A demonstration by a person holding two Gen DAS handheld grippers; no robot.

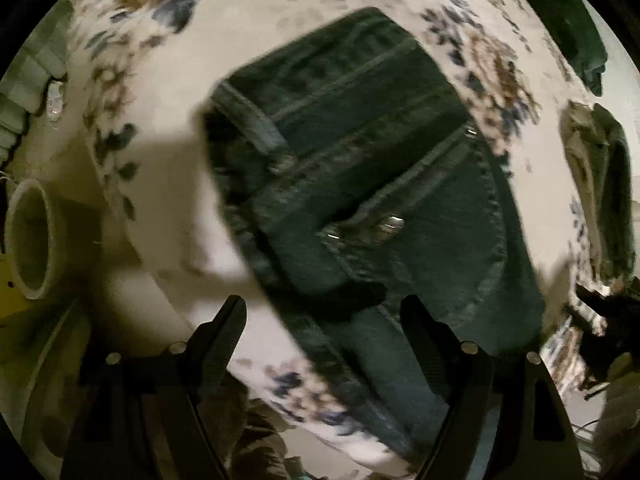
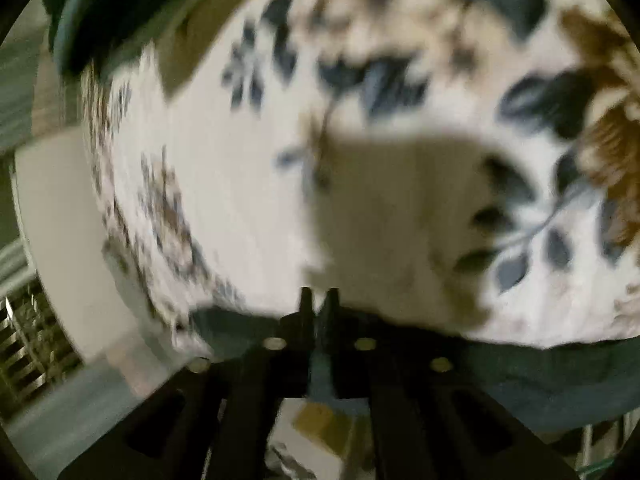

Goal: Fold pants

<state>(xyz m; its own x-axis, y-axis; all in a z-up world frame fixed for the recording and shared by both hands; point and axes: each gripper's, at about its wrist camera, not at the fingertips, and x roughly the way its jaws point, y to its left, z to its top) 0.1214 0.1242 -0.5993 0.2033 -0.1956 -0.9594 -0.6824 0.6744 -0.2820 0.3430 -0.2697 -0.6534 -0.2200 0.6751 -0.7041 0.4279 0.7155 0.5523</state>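
Note:
Dark blue jeans (image 1: pixel 384 184) lie on a white floral sheet (image 1: pixel 224 24), with the waistband, pocket and rivets facing the left wrist camera. My left gripper (image 1: pixel 324 316) hovers over the near end of the jeans. Its jaws stand wide open, one finger over the sheet and one over the denim, and nothing is pinched. In the blurred right wrist view, my right gripper (image 2: pixel 319 300) has its fingers almost together. A strip of the jeans (image 2: pixel 520 376) runs across them, and denim shows in the narrow slit between them. The floral sheet (image 2: pixel 224 184) fills the view beyond.
A pale round tube (image 1: pixel 32 240) stands off the sheet at the left. Dark folded clothes (image 1: pixel 580 40) and another garment (image 1: pixel 600 184) lie on the sheet's right side. A dark garment (image 2: pixel 100 12) sits at the far left. A metal rack (image 2: pixel 24 340) shows beside the bed.

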